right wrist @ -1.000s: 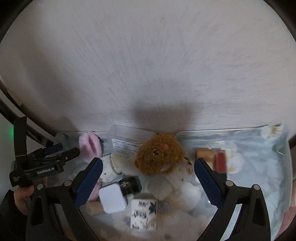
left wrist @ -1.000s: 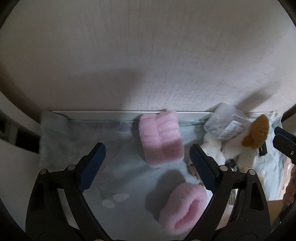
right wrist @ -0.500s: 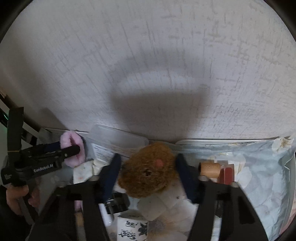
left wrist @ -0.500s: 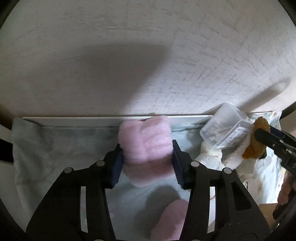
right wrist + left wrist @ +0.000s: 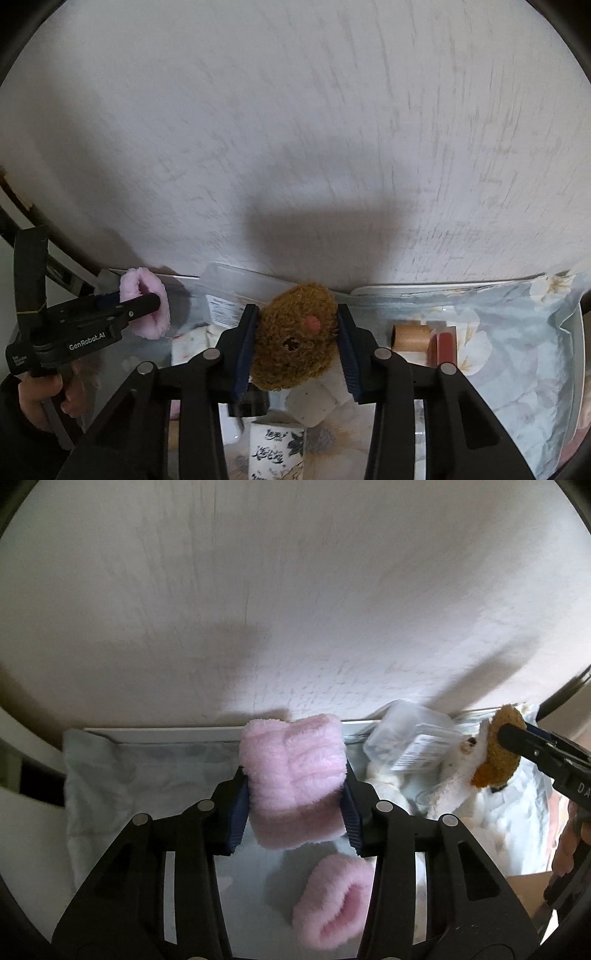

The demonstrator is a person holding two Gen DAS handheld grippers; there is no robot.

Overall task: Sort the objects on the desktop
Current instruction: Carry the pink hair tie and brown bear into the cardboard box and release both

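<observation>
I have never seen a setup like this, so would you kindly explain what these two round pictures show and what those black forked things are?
Each round picture comes from a fisheye camera mounted on a handheld black two-finger tool, looking forward along its fingers. A person holds one in each hand; there is no robot. In the left view, the left tool is shut on a fluffy pink fabric cuff; a second pink cuff lies below on the pale floral cloth. In the right view, the right tool is shut on a brown fuzzy plush head. A clear plastic box lies nearby.
</observation>
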